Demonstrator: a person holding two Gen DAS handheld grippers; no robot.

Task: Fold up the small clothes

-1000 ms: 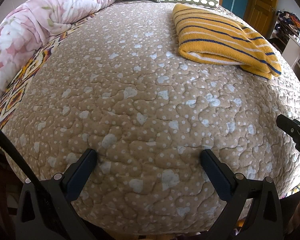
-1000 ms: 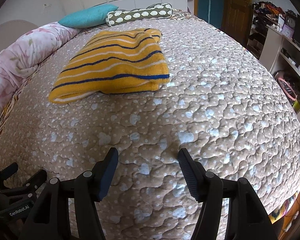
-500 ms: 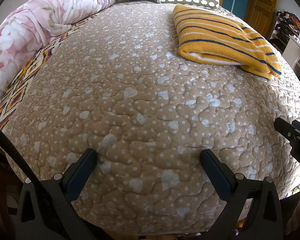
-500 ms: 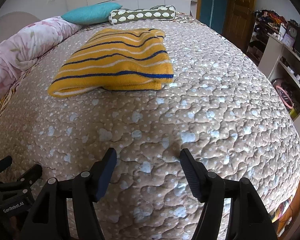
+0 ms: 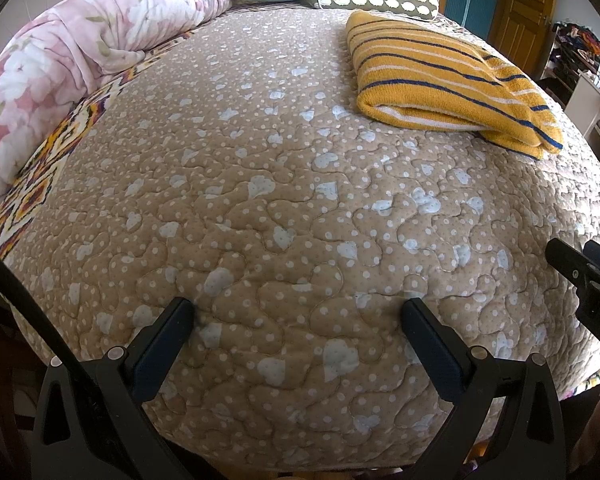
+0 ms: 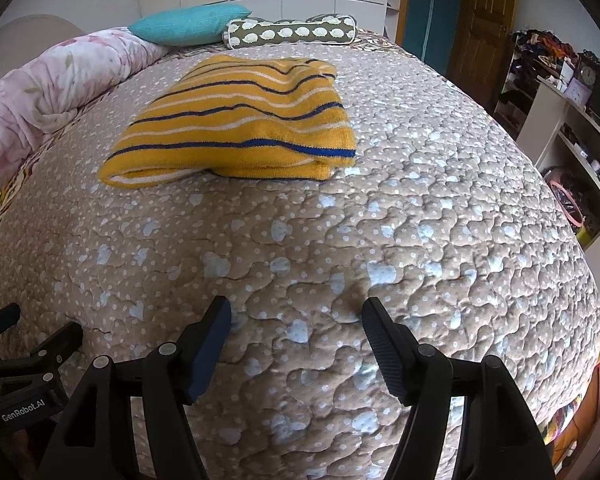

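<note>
Left gripper (image 5: 298,314): jaws spread wide, nothing between them, tips low over the quilted bedspread (image 5: 284,208) at its near edge.
Right gripper (image 6: 296,314): jaws parted and empty, hanging over the same near edge; the left gripper's body shows just to its left.
Why held so: both tools sit back from the cloth with slack jaws, which reads as a pause with the garment let go, not a reach in progress.
Task's thing: the yellow striped garment (image 6: 236,124) lies folded in a flat stack on the bedspread, well beyond both grippers, toward the head of the bed.
Why it lies so: layers are stacked with edges roughly matched and a doubled fold on the near side, so the folding looks finished or nearly so.
Beyond the garment: a teal pillow (image 6: 188,28) and a patterned bolster (image 6: 292,34) lie past it at the head end.
Beside the garment: a pink floral duvet (image 5: 72,60) is rolled along the bedspread's left margin, apart from the garment.
Containers: open shelves (image 6: 572,140) stand off the bedspread's right side, filled with small clutter too blurred to name; none holds clothing from the task.
</note>
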